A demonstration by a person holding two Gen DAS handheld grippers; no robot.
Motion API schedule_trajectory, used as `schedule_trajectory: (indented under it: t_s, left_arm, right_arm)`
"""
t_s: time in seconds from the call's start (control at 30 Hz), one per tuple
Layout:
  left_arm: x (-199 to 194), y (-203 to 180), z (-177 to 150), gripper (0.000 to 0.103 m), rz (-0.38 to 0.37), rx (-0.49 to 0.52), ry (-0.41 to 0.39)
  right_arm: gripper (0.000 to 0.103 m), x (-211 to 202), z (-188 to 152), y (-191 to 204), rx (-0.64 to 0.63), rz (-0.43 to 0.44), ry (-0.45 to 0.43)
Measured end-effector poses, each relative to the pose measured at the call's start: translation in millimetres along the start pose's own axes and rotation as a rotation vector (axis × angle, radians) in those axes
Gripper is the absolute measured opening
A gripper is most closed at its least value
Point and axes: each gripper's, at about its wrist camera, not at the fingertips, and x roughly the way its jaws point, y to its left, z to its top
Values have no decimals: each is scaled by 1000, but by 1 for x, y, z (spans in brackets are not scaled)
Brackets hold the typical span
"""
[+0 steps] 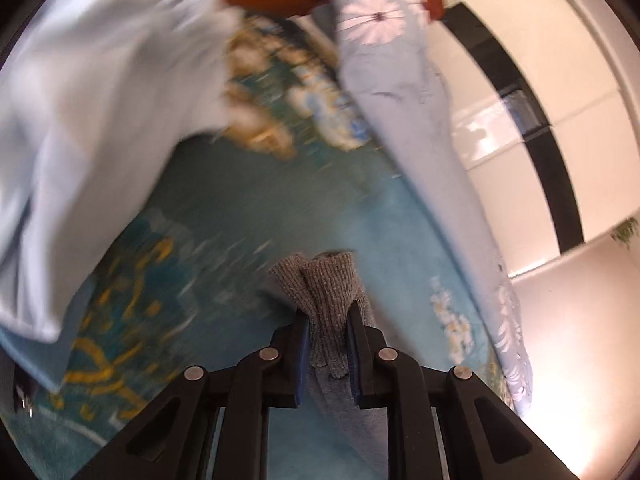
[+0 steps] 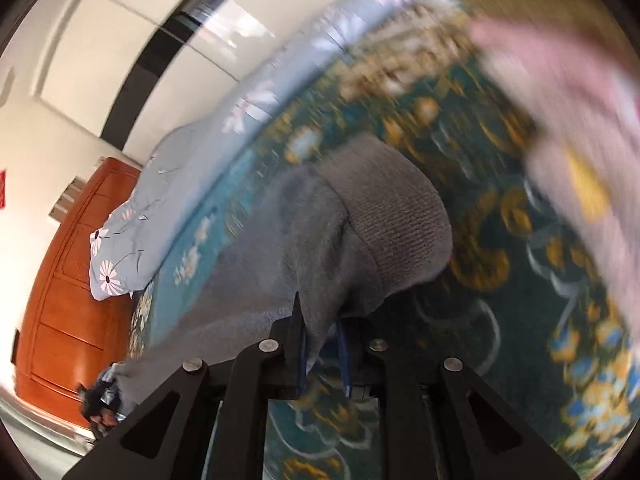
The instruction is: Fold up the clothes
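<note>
Gripping a grey ribbed-knit garment, the left gripper has its jaws clamped on one cuff. The right gripper's jaws pinch its fleece body. The cuff points away, lengthwise along the jaws, over the teal floral bed cover.

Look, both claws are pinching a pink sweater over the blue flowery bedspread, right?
Not pink. The left wrist view shows the left claw pinching a grey sweater; the right claw pinches it too, over the bedspread.

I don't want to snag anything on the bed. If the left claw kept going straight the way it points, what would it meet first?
Beyond the grey knit cuff it is shut on, the left claw would probably meet the teal patterned bedspread first; blur makes depth uncertain.
</note>
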Motion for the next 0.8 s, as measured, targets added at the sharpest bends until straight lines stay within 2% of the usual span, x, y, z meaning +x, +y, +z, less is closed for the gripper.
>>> schedule_trajectory:
  t_s: [0.03, 0.1, 0.2, 0.23, 0.27, 0.3, 0.33, 0.37, 0.43, 0.53, 0.6, 0.67, 0.8]
  left_arm:
    - [0, 13, -6, 17, 16, -22, 10]
    - [0, 16, -13, 17, 46, -22, -10]
    - [-6, -3, -16, 17, 99, 20, -48]
    - [-9, -13, -17, 17, 113, 42, -64]
    - [-14, -28, -17, 17, 113, 78, -85]
    - [-21, -44, -18, 17, 112, 120, -107]
    - [-29, -67, -22, 17, 111, 185, -133]
    - [-39, -92, -30, 17, 110, 266, -159]
    - [-56, -143, -48, 17, 85, 416, -208]
    - [-70, -213, -90, 17, -37, 583, -237]
    - [-65, -250, -126, 17, -131, 658, -193]
    - [-46, -280, -167, 17, -186, 716, -120]
    - [-1, -316, -251, 17, -216, 823, 9]
  right_arm:
    - [14, 3, -4, -4, 10, 0, 9]
    - [14, 5, -9, 0, -13, -29, -7]
    - [16, 3, -13, 13, -65, -81, -26]
    - [21, 1, -13, 18, -83, -97, -29]
    - [27, -3, -15, 23, -104, -112, -30]
    - [38, -8, -17, 26, -124, -132, -36]
    - [56, -15, -20, 26, -140, -161, -55]
    - [62, -22, -23, 27, -155, -191, -73]
    - [65, -40, -32, 31, -198, -252, -133]
    - [65, -64, -48, 33, -218, -282, -200]
    - [65, -71, -54, 30, -203, -245, -202]
    - [65, -72, -59, 28, -181, -209, -183]
    - [65, -69, -74, 28, -179, -192, -158]
